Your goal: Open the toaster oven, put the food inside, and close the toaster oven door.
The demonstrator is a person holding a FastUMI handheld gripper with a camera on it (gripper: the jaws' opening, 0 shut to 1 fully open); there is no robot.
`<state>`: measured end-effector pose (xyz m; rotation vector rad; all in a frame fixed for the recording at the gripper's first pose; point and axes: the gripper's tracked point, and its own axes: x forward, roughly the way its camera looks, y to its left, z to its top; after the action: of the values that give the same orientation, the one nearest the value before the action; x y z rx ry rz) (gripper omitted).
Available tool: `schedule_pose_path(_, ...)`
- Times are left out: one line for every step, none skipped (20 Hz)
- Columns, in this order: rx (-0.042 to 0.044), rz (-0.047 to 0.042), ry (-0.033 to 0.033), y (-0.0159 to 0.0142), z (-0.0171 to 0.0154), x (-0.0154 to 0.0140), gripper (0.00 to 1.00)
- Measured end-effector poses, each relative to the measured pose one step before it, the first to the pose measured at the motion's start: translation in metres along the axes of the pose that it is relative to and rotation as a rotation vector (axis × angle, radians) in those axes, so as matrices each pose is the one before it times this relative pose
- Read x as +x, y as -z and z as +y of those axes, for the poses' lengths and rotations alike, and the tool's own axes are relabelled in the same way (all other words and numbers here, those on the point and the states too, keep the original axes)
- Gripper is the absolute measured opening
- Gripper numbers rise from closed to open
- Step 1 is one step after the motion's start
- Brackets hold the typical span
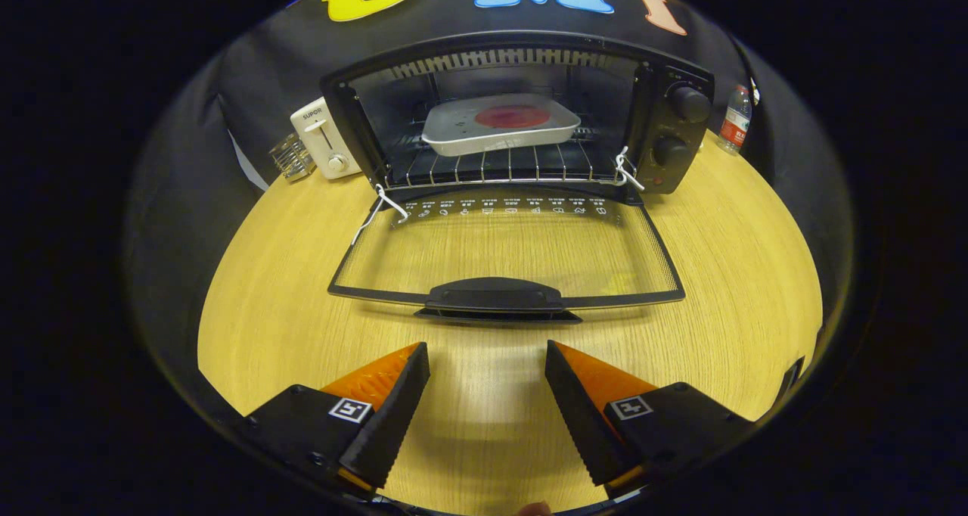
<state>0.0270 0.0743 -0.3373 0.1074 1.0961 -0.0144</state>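
beyond the wide-open, empty tool [488, 353], lowered oven door [507, 255], toaster [325, 138] beside

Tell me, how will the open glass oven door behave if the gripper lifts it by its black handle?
The glass door probably swings stiffly on its hinge. The black handle looks smooth, maybe slippery. The open gripper is empty, just before it.

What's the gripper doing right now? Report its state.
Gripper: open, holding nothing, fingers apart above the table, just short of the door handle.
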Motion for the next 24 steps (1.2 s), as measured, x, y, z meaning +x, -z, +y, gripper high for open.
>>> schedule_pose_path(-0.00138,-0.00186,0.00832,-0.00087,-0.00187,0.00280,0.98)
schedule_pose_path(-0.00403,-0.00575,0.01077,-0.00270,-0.00228,0.00303,0.98)
schedule_pose_path(-0.00232,-0.00010,0.01205,-0.00086,-0.00217,0.00379,0.98)
schedule_pose_path(0.00426,0.00769,0.00581,0.00034,-0.00139,0.00364,0.98)
schedule_pose_path(0.00564,0.00806,0.01617,0.00254,-0.00263,-0.00129,0.98)
schedule_pose_path(0.00944,-0.00662,0.00286,-0.00192,-0.00005,0.00115,0.98)
schedule_pose_path(-0.00043,-0.00431,0.00515,-0.00081,0.00025,0.00102,0.96)
schedule_pose_path(-0.00686,-0.00641,0.00388,-0.00013,-0.00096,0.00202,0.95)
schedule_pose_path(-0.00793,-0.00578,0.00273,-0.00002,0.00008,-0.00224,0.95)
schedule_pose_path(0.00105,-0.00311,0.00149,0.00032,0.00077,-0.00194,0.95)
schedule_pose_path(0.01127,-0.01022,0.00069,-0.00153,0.00037,-0.00034,0.95)
schedule_pose_path(0.01256,-0.00366,-0.00033,-0.00177,0.00019,-0.00233,0.95)
schedule_pose_path(0.00205,-0.00379,0.00079,0.00018,0.00028,-0.00171,0.95)
schedule_pose_path(-0.00566,-0.00461,-0.00005,-0.00106,-0.00017,-0.00219,0.95)
schedule_pose_path(-0.00166,-0.00759,-0.00218,-0.00055,0.00044,-0.00222,0.95)
schedule_pose_path(0.00170,-0.01352,-0.00384,-0.00251,0.00028,-0.00404,0.95)
schedule_pose_path(-0.00342,-0.01917,-0.00340,-0.00120,0.00005,-0.00395,0.95)
schedule_pose_path(-0.00731,-0.02051,-0.00214,-0.00232,0.00052,-0.00382,0.95)
schedule_pose_path(-0.01173,-0.01865,-0.00056,-0.00059,0.00008,-0.00298,0.95)
schedule_pose_path(-0.01048,-0.01287,-0.00059,-0.00148,0.00014,-0.00330,0.95)
schedule_pose_path(-0.00509,-0.01247,-0.00086,-0.00112,0.00022,-0.00276,0.95)
schedule_pose_path(0.00101,-0.01195,-0.00182,-0.00268,0.00000,-0.00289,0.96)
schedule_pose_path(0.00570,-0.00969,-0.00258,-0.00185,0.00097,-0.00098,0.96)
schedule_pose_path(0.00745,-0.00855,-0.00331,-0.00308,0.00038,-0.00267,0.95)
